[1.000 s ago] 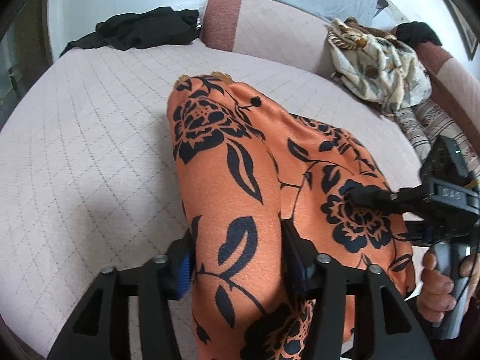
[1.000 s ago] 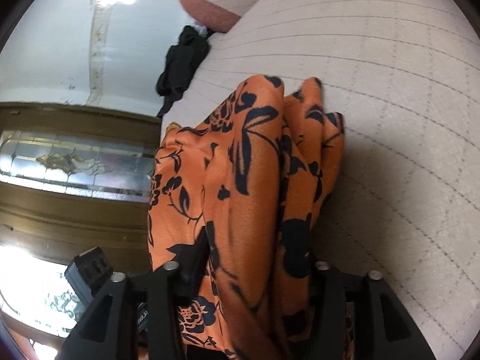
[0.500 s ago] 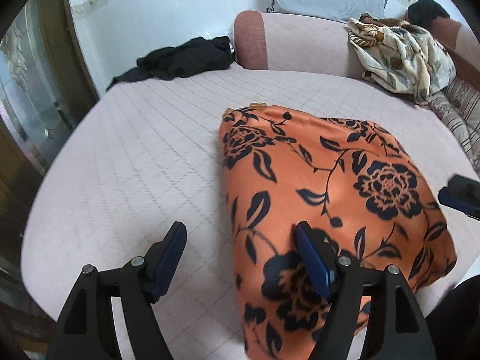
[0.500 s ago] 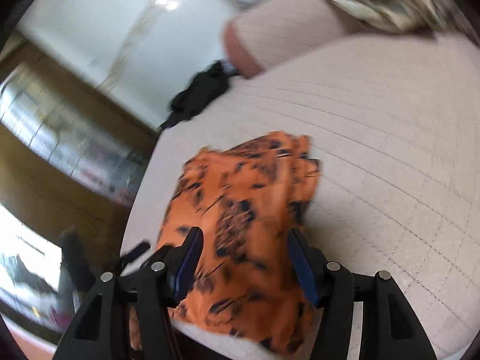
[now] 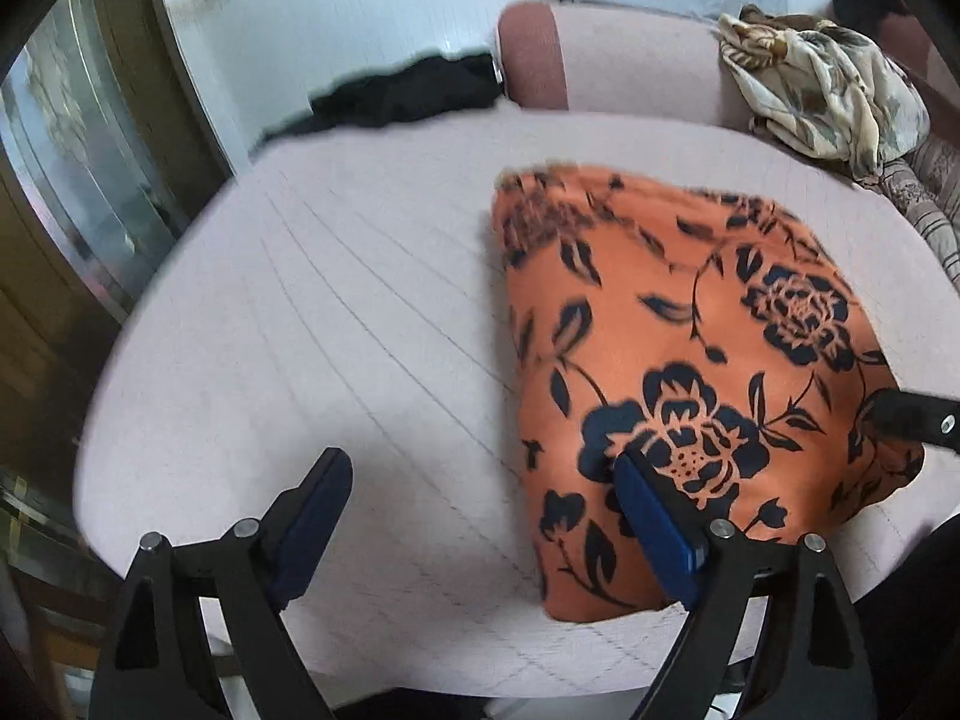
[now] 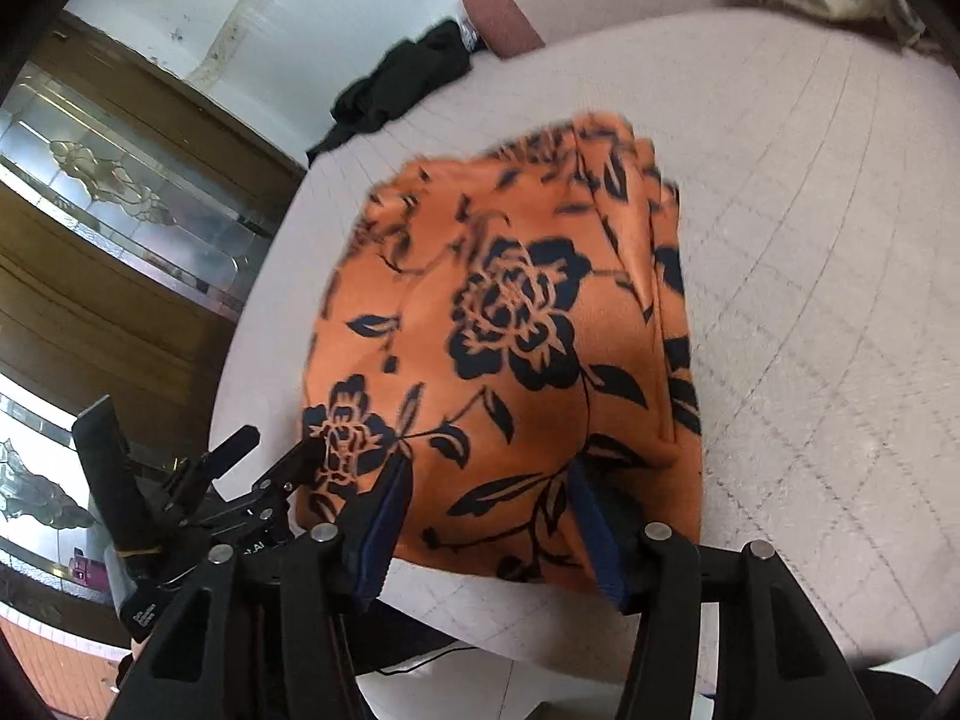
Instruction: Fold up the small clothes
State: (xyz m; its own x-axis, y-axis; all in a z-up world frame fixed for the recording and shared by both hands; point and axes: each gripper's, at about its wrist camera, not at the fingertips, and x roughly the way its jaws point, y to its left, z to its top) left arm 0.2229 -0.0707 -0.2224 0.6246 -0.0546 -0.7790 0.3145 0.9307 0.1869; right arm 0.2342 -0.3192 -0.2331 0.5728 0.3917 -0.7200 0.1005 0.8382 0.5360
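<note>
left wrist view first: the pale quilted cushion fills most of what i see, a round seat with stitched diamond lines, and the folded orange floral garment lies flat on its right half, reaching toward the near edge. behind it runs the cushioned backrest with its rust-coloured end, a crumpled cream patterned cloth heaped against it on the right, and a black garment lying at the far left edge of the seat. my left gripper has just been opening and now stands wide, holding nothing — its right blue pad sits over the garment's near corner, its left pad over bare cushion. in the right wrist view my right gripper hovers over the garment's near edge with its jaws partly apart; the orange cloth shows between the blue pads but neither presses on it. my other tongs appear at the lower left there.
</note>
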